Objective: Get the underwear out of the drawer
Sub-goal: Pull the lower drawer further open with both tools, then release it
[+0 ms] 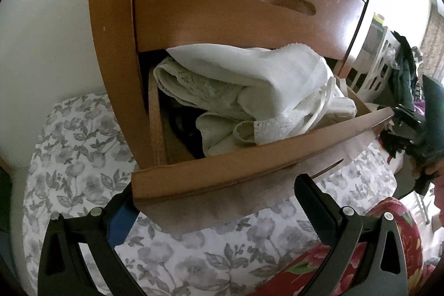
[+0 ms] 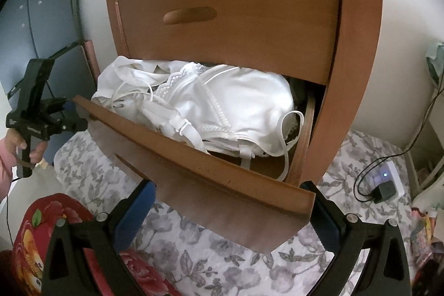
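Observation:
The wooden drawer (image 1: pixel 249 160) stands pulled out, stuffed with white underwear (image 1: pixel 249 90): folded lace pieces, a bra and loose straps. In the right wrist view the same white underwear (image 2: pixel 222 107) bulges above the drawer front (image 2: pixel 194 165). My left gripper (image 1: pixel 216 196) is open, just below and in front of the drawer's front panel, holding nothing. My right gripper (image 2: pixel 230 204) is also open, its fingers spread either side of the panel's lower right corner. The left gripper (image 2: pixel 70 115) shows by the drawer's left end, held by a hand (image 2: pixel 25 149).
Above, a second drawer (image 2: pixel 222 18) with a recessed handle is shut. A grey floral bedspread (image 2: pixel 360 162) lies below the cabinet, with a red floral cloth (image 2: pixel 50 226) nearer me. A charger and cable (image 2: pixel 385 190) rest on the bed. A white laundry basket (image 1: pixel 374 74) stands beyond.

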Demonstrator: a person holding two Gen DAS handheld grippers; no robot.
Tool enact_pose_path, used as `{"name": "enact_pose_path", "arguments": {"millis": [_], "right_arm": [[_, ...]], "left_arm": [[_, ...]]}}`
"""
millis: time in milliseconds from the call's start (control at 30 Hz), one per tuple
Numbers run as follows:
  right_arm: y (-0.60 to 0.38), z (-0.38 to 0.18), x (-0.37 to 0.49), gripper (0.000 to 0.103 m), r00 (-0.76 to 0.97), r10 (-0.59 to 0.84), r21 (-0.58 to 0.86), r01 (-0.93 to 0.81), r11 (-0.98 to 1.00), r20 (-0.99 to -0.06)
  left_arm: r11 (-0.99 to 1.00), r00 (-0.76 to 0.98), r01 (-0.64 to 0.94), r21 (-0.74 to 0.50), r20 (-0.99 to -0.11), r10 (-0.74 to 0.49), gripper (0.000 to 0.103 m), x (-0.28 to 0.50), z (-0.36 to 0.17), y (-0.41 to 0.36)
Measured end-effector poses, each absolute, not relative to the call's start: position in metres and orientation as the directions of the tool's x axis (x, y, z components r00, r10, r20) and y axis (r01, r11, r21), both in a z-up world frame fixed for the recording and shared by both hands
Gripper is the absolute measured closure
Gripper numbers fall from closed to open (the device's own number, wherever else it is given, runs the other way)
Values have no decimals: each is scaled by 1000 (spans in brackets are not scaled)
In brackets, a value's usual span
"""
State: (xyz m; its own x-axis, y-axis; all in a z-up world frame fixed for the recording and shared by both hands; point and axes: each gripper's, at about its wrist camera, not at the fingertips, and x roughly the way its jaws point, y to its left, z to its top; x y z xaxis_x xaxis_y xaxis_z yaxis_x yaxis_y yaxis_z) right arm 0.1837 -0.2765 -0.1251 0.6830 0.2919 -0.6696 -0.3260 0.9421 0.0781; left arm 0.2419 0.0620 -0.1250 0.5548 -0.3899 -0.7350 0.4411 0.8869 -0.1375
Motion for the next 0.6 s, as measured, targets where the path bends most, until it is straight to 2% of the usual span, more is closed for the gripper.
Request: {"name": "enact_pose_path", "arguments": {"millis": [233,600], "right_arm": [[-277,-124,184,0,678,305,69,-351,934,-669],[-277,-125,183,0,666,311,56,-375,925,-678]], "left_arm": [[883,565,465,-59,-748,-347,0,244,-125,47],[873,548,483,-67,-754,-361,0,237,-121,46]]}}
